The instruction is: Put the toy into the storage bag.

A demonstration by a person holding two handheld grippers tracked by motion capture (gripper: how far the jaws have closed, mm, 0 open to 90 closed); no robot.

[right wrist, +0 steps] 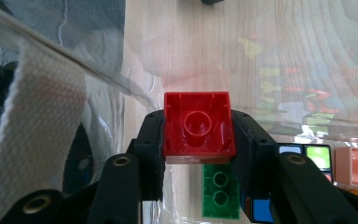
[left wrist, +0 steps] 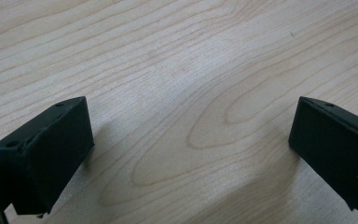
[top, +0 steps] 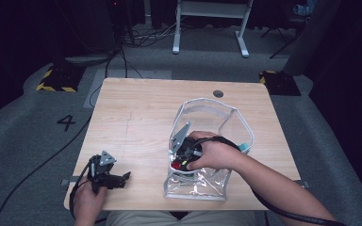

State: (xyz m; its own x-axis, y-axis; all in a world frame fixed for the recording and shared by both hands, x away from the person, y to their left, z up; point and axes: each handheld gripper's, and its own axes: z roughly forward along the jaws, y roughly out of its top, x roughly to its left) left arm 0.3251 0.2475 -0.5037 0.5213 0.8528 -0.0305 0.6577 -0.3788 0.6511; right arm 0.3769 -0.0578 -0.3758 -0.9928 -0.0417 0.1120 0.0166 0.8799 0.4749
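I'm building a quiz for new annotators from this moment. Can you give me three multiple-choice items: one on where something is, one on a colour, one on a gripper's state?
1. Where is the right gripper?
A. Reaching into the clear bag
B. Lying on the floor
C. At the table's far left corner

2. What colour is the brick between the right gripper's jaws?
A. Blue
B. Red
C. Yellow

3. How is the left gripper?
A. Shut on a brick
B. Shut on the bag's strap
C. Open over bare table

Answers: 1 A, the high view shows the hand and gripper inside the bag's mouth. 2 B, the right gripper view shows a red brick clamped between both jaws. 3 C, the left gripper view shows the jaws wide apart with just wood between.
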